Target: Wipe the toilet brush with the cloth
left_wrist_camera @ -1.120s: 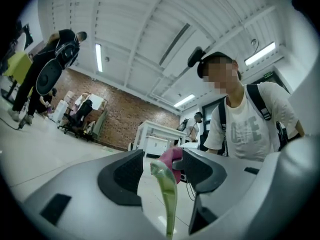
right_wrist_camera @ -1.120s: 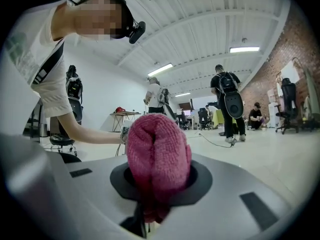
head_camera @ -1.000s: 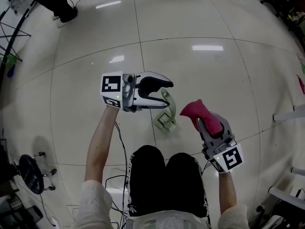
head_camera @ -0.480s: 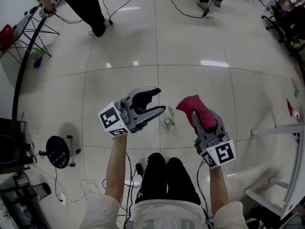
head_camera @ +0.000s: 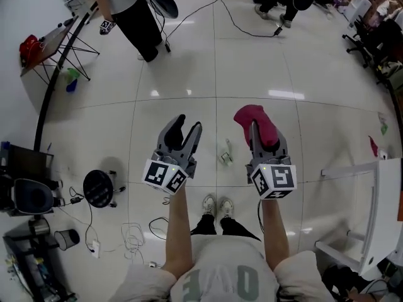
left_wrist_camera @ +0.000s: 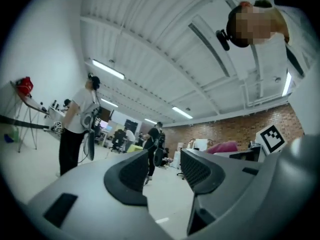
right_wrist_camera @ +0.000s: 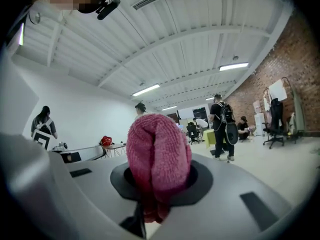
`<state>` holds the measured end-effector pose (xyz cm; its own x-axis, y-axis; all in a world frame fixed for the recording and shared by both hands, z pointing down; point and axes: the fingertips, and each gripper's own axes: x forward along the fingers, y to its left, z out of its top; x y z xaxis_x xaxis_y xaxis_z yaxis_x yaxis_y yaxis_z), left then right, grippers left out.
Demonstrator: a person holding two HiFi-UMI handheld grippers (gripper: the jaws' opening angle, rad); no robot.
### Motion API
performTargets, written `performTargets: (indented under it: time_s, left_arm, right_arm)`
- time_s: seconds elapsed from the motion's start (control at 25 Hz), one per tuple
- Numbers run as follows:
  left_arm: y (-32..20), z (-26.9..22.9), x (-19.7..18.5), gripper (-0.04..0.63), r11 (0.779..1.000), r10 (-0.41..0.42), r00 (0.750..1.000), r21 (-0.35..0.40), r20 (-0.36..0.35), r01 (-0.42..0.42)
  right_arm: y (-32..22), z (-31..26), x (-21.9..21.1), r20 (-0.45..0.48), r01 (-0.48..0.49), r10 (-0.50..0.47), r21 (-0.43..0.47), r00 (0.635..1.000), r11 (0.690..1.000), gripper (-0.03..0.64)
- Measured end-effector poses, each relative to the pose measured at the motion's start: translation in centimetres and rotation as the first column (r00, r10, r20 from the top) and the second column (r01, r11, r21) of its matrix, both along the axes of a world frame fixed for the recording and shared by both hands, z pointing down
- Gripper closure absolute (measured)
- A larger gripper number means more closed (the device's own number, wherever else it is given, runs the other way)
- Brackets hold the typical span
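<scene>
Hold the soft pink cloth (head_camera: 255,119) pinched in the clamped right claw (head_camera: 261,134) and, with the spread, empty left claw (head_camera: 187,125), take the seemingly light, stiff toilet brush (head_camera: 225,154) lying on the floor (head_camera: 302,124) by its handle.

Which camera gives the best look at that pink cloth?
The right gripper view: the cloth fills its centre, pinched between the fingers. The head view shows it small, from above. The left gripper view catches only a pink sliver.
</scene>
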<state>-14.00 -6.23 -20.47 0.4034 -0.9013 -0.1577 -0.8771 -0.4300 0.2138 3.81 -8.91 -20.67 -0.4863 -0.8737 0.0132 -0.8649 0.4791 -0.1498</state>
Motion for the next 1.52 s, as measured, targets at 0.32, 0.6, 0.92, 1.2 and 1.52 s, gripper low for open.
performTargets:
  time_s: [0.32, 0.6, 0.92, 1.2, 1.52]
  left_arm:
    - [3.8, -0.5, -0.5, 0.593, 0.990, -0.136, 0.980, 0.042, 0.148, 0.132]
    - [5.5, -1.7, -1.6, 0.594, 0.980, -0.195, 0.973, 0.069, 0.123, 0.187]
    - [6.4, -3.2, -0.7, 0.592, 0.978, -0.195, 0.970, 0.097, 0.144, 0.182]
    - [6.6, -3.8, -0.8, 0.594, 0.977, -0.200, 0.969, 0.102, 0.148, 0.186]
    - [7.0, -3.7, -1.1, 0.594, 0.977, -0.203, 0.966, 0.100, 0.158, 0.189]
  right_arm:
    - [4.4, 1.0, 0.0, 0.031, -0.076, 0.077, -0.043, 0.997, 0.996, 0.548]
    - [6.7, 0.1, 0.0, 0.009, -0.105, 0.105, -0.011, 0.994, 0.994, 0.548]
    - [7.4, -1.1, 0.4, 0.001, -0.091, 0.091, 0.011, 0.996, 0.996, 0.548]
    - [7.6, -1.0, 0.0, -0.021, -0.073, 0.073, 0.010, 0.997, 0.997, 0.548]
    - [8.1, -0.8, -0.7, -0.024, -0.053, 0.053, 0.008, 0.998, 0.999, 0.548]
